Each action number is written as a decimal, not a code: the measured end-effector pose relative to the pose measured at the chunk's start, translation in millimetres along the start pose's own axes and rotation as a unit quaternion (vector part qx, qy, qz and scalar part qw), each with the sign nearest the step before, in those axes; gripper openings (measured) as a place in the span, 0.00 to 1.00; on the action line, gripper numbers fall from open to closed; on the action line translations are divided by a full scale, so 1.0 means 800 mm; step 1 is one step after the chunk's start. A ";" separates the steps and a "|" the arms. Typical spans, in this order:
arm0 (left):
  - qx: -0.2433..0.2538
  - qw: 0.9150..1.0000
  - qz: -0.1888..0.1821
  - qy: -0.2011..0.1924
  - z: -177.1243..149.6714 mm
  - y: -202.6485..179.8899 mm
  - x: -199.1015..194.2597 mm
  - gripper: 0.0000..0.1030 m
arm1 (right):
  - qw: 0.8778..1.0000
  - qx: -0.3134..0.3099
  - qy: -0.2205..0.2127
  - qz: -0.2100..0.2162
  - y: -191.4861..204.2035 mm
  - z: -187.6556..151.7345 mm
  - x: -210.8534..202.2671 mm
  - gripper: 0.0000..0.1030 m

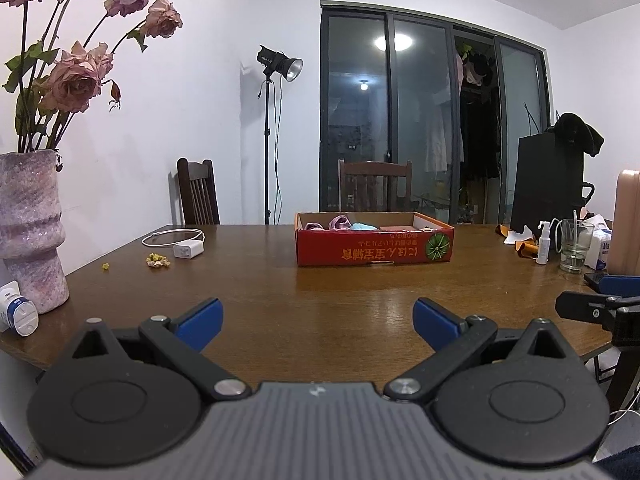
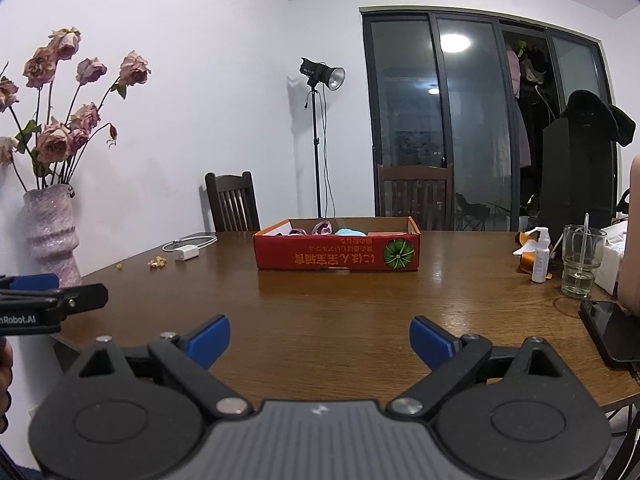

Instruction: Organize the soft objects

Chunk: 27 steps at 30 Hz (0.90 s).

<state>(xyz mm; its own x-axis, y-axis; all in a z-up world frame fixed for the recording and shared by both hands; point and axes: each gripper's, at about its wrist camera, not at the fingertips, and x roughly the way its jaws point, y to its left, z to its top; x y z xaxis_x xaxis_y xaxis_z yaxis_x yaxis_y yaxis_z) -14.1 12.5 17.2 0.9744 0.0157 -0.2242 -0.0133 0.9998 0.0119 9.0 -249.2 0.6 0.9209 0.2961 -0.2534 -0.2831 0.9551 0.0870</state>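
Left gripper (image 1: 318, 320) and right gripper (image 2: 320, 338) hover at worktop (image 2: 340, 308) near edge, jaws apart, empty; red cardboard box (image 2: 336, 254) holding soft items sits toward far edge.

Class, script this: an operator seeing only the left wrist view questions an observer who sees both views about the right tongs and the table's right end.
Operator: Are the right tongs open?
Observer: Yes, they are spread wide with nothing between them.
Operator: What is the dark corner near the glass?
Observer: A black phone, lying flat on the table, closer to the tongs than the glass.
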 end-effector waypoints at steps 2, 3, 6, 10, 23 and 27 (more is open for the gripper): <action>0.000 1.000 0.000 0.000 0.000 0.000 0.000 1.00 | 1.000 0.002 -0.001 -0.002 0.000 0.000 0.000 0.94; 0.000 1.000 0.001 -0.001 0.000 0.000 0.000 1.00 | 1.000 0.003 -0.001 -0.003 0.000 0.001 -0.001 0.94; 0.000 1.000 0.000 0.000 0.000 0.000 0.001 1.00 | 1.000 0.005 -0.001 -0.002 0.000 -0.001 -0.001 0.94; 0.004 1.000 -0.001 0.001 0.000 -0.002 0.001 1.00 | 1.000 0.006 0.000 -0.003 0.000 -0.003 0.001 0.95; 0.000 1.000 0.002 -0.001 0.002 0.000 0.001 1.00 | 1.000 0.010 -0.004 -0.002 -0.003 -0.001 -0.002 0.95; 0.001 1.000 0.001 -0.002 0.000 -0.002 0.001 1.00 | 1.000 0.011 -0.004 -0.003 -0.004 0.000 -0.002 0.95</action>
<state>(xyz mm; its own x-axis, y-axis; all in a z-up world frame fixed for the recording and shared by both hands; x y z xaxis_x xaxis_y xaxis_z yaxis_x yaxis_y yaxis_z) -12.9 11.2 17.3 0.9754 0.0181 -0.2198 -0.0153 0.9998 0.0148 8.7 -252.4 0.7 0.9247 0.2902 -0.2464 -0.2715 0.9564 0.1075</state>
